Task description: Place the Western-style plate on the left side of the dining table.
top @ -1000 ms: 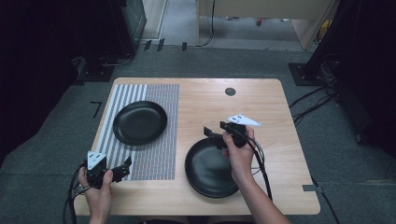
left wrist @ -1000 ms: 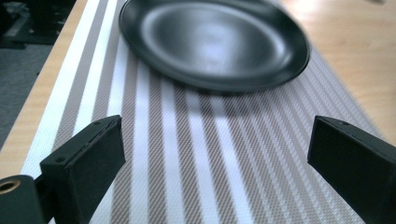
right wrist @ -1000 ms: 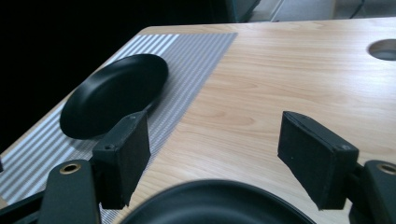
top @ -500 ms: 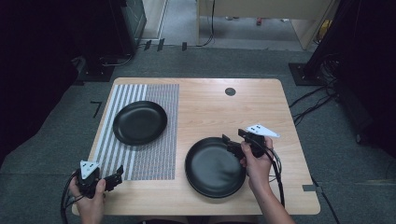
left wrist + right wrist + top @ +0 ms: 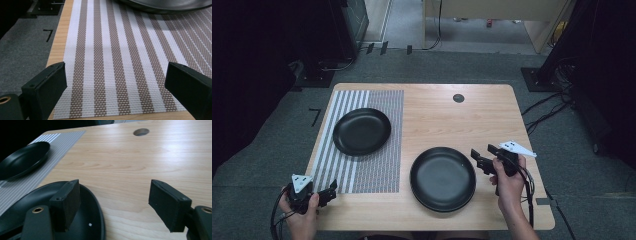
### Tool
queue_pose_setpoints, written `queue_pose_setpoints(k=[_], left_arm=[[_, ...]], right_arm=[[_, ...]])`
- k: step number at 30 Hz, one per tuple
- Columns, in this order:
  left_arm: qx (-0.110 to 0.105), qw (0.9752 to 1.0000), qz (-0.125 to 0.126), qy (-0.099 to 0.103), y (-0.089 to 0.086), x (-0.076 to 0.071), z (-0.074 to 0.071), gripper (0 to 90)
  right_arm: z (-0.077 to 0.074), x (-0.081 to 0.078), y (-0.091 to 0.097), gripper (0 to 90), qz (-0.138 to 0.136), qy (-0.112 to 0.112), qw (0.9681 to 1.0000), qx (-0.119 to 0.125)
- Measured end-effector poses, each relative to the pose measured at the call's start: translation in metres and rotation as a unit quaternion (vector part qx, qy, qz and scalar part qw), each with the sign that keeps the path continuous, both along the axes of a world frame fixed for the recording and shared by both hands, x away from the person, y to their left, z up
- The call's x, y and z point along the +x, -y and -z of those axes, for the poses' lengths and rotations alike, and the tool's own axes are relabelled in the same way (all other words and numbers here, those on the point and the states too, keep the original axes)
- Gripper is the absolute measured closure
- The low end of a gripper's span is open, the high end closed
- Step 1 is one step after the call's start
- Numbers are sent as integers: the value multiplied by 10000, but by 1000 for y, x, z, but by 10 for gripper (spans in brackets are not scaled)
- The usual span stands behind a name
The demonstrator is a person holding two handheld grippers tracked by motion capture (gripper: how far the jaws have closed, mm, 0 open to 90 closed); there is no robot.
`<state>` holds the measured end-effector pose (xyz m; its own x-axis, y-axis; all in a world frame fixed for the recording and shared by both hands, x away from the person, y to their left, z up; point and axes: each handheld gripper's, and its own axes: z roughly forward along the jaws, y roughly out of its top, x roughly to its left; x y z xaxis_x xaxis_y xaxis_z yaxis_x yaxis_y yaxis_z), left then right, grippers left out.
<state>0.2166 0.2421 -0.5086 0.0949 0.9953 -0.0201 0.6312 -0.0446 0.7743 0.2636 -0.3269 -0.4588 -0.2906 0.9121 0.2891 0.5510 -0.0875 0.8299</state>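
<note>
Right hand-held gripper [image 5: 479, 159] wide open beside black plate [image 5: 443, 178]

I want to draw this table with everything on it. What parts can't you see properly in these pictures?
- Plate on the mat: in the left gripper view the top edge cuts it off; only its rim shows.
- Near plate: in the right gripper view the right tool's left jaw and the bottom edge hide part of it.
- Left tool: in the high view, too small to judge its opening.
- Striped mat: its right side runs off the left gripper view.
</note>
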Motion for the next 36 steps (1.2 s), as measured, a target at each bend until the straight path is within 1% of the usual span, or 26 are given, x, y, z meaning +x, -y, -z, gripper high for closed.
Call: queue_pose_setpoints(k=[4,7,8,9,11,13,14,16,17,22,25,28,32,35,36], left_arm=[[6,10000,-10,-48,-2,1,2,37],[-13,10000,10,-79,-4,1,2,37],[-13,10000,10,-79,-4,1,2,37],[-12,10000,8,-84,-4,2,3,37],[-19,9999,13,-100,-5,2,3,37],[-57,9999,4,-128,-7,3,5,37],[-57,9999,4,-128,-7,3,5,37],[-89,9998,4,-153,-7,4,5,38],[-99,9998,7,-168,-7,4,6,37],[-139,9997,16,-213,-7,5,7,37],[-120,9996,38,-247,-7,5,8,37],[-104,9996,54,-268,-6,6,8,37],[-92,9994,79,-319,-5,6,9,37],[-74,9994,75,-327,-5,6,9,37],[-70,9994,74,-327,-5,6,9,37]], right_arm=[[5,-3,15,255,134,-42,9999,27],[8,-5,25,256,238,-58,9997,-17],[8,-5,25,256,238,-58,9997,-17],[10,-7,32,256,306,-68,9995,-29],[11,-8,36,258,346,-74,9994,-57],[15,-12,47,260,459,-100,9989,-72],[15,-12,47,260,459,-100,9989,-72],[19,-14,53,261,530,-138,9984,-108],[23,-17,59,261,574,-190,9980,-157],[31,-24,74,261,733,-287,9965,-270],[36,-30,83,260,814,-359,9953,-380],[41,-35,92,258,880,-460,9942,-408],[46,-43,100,257,978,-537,9927,-450],[49,-48,107,257,1093,-594,9910,-489],[50,-50,109,252,1128,-607,9903,-545]])
